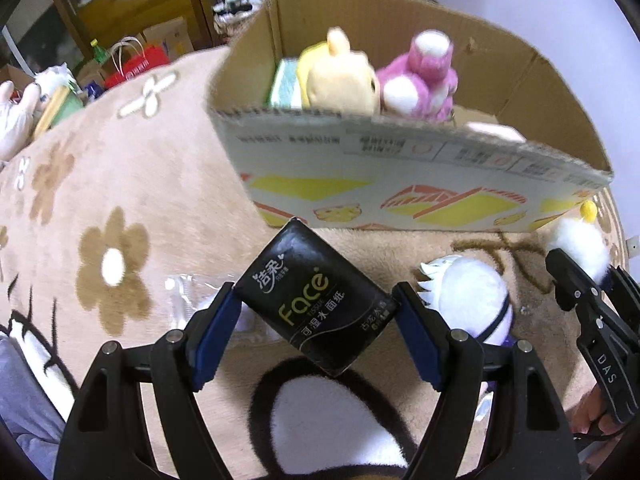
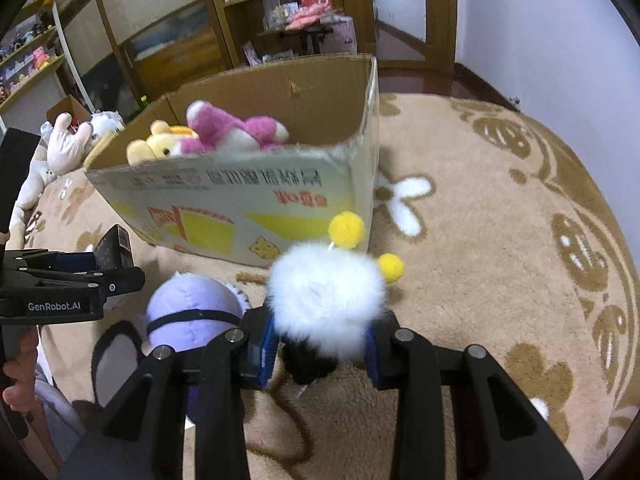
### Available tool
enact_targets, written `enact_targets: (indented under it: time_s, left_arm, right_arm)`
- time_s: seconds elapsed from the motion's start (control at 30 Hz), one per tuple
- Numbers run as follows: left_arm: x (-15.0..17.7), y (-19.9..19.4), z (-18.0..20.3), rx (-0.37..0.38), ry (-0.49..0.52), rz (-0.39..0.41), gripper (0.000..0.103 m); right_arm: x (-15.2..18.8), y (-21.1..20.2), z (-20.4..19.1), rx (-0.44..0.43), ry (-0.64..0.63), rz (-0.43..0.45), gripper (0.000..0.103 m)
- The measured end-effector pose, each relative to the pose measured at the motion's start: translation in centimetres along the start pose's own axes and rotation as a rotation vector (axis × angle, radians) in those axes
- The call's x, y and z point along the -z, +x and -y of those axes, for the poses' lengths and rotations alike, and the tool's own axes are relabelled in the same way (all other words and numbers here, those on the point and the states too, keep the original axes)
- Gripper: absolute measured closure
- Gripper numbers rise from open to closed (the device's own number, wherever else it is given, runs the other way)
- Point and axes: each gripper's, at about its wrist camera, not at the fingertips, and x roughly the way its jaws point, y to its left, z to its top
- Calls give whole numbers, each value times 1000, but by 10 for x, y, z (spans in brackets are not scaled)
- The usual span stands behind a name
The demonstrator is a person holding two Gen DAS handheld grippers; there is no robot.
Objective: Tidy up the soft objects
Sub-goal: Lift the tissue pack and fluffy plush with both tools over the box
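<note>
A black tissue pack (image 1: 316,300) sits pinched between the blue pads of my left gripper (image 1: 318,308), tilted, lifted above the beige flowered rug (image 1: 120,184). On the right, my right gripper (image 2: 320,340) clamps a fluffy white toy (image 2: 326,300) with yellow pom-poms. Between the two, near me, a lilac plush (image 2: 192,316) lies on the rug. Farther off stands the open cardboard box (image 1: 400,184), already holding a yellow bear (image 1: 340,80) and a pink plush (image 1: 420,76) at its far left end.
</note>
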Motion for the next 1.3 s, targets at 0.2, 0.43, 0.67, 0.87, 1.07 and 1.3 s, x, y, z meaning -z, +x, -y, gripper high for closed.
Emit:
enact_targets:
  time_s: [0.2, 0.43, 0.67, 0.87, 1.07, 1.3]
  left_arm:
    - [4, -43, 9, -38, 10, 107, 27]
    - [7, -88, 15, 14, -2, 277, 27]
    - [-10, -119, 12, 0, 12, 456, 27]
    - [-18, -126, 7, -15, -8, 520, 27]
    - [-32, -124, 8, -2, 7, 562, 27]
    - [-48, -105, 16, 8, 34, 577, 26]
  right_arm:
    - [-7, -32, -5, -17, -1, 97, 66]
    - [-24, -65, -7, -45, 1, 216, 66]
    - [-41, -83, -7, -64, -5, 308, 66]
    - [-52, -87, -10, -81, -15, 371, 66]
    - [-65, -74, -11, -88, -17, 386, 66]
    - [-76, -57, -16, -98, -17, 401, 66]
